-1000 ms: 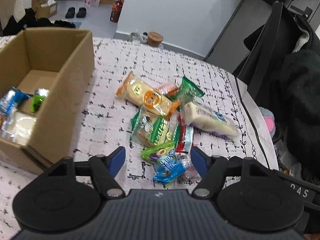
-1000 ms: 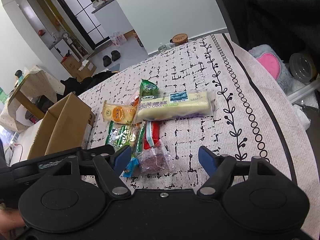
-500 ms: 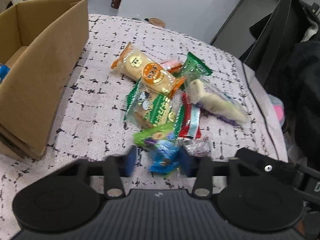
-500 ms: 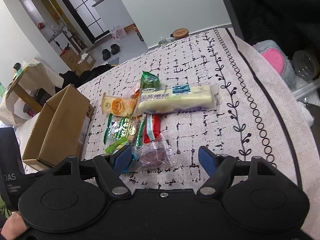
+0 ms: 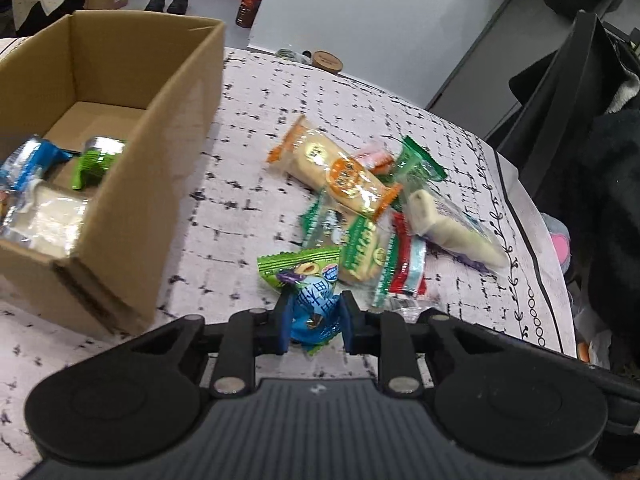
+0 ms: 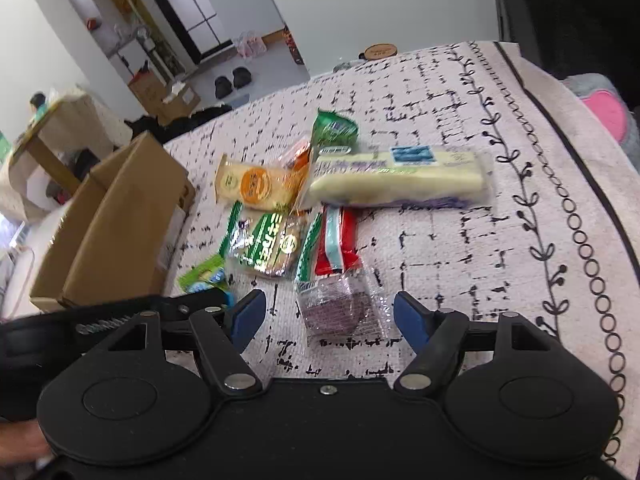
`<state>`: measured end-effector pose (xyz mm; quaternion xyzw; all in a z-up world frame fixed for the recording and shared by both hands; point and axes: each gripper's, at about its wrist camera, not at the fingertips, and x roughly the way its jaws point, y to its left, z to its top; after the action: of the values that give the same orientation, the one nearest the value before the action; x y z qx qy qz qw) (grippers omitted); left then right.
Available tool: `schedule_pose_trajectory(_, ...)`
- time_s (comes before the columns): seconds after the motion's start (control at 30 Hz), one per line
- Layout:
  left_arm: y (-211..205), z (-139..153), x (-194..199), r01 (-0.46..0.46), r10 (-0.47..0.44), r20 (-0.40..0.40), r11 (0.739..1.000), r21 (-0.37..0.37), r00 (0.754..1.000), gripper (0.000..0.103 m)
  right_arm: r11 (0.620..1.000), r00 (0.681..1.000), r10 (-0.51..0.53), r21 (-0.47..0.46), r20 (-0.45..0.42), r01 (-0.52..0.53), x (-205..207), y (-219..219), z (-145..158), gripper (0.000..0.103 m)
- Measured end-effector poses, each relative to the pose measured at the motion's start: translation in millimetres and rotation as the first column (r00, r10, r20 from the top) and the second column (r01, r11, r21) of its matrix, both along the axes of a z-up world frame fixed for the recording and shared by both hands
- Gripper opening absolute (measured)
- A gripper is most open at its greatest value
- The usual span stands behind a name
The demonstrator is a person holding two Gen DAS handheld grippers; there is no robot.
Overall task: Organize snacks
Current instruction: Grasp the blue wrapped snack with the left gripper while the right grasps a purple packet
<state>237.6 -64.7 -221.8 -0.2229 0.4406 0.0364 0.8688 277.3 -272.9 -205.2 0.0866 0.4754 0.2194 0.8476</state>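
Observation:
My left gripper (image 5: pixel 314 316) is closing, its blue pads pressing both sides of a blue snack packet (image 5: pixel 316 300) with a green packet (image 5: pixel 298 266) lying against it. Beyond them lie several snacks: an orange packet (image 5: pixel 340 172), a green-and-white cracker packet (image 5: pixel 360 248) and a long pale cake bar (image 5: pixel 448 228). The open cardboard box (image 5: pixel 160 184) at the left holds a few packets. My right gripper (image 6: pixel 328 318) is closing slightly around a purple packet (image 6: pixel 340 304), and its pads stand apart from the packet.
The patterned tablecloth (image 6: pixel 520 208) drops off at the right, beside a pink plush (image 6: pixel 604 110). A round wooden lid (image 5: pixel 327 60) sits at the table's far edge. Dark clothing on a chair (image 5: pixel 592 140) stands to the right.
My left jaws have shut from wide open onto the blue packet, and the box's inside is in view again. The right gripper has moved closer to the purple packet.

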Motion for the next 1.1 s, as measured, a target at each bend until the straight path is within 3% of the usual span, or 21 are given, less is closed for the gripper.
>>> schedule_pose_trajectory(0.27, 12.1, -1.0, -3.8, -0.013, 0.013, -0.022, 1.000, -0.008, 1.000, 0.023, 0.997, 1.000, 0.024, -0.068, 0.010, -0.023, 1.9, 16.2, -12.4, 0.070)
schedule_pose_trajectory(0.5, 11.0, -8.5, -2.7, -0.015, 0.015, -0.058, 1.000, -0.003, 0.998, 0.027, 0.986, 0.998, 0.025, -0.167, 0.063, -0.014, -3.4, 22.3, -14.8, 0.045)
schedule_pose_trajectory(0.57, 9.8, -11.7, -0.2, -0.018, 0.018, -0.073, 1.000, 0.003, 0.997, 0.031, 0.988, 0.999, 0.009, -0.154, 0.053, -0.001, -1.3, 17.1, -12.9, 0.038)
schedule_pose_trajectory(0.67, 7.7, -15.9, 1.7, -0.019, 0.021, -0.081, 1.000, 0.018, 0.997, 0.036, 0.991, 0.999, 0.003, -0.132, 0.038, 0.002, -0.8, 10.8, -10.2, 0.036)
schedule_pose_trajectory(1.1, 1.3, -11.7, 3.6, -0.007, 0.010, -0.058, 0.999, 0.054, 0.998, 0.032, 0.999, 0.999, -0.013, -0.040, 0.042, 0.014, -7.6, 3.5, 5.3, 0.035)
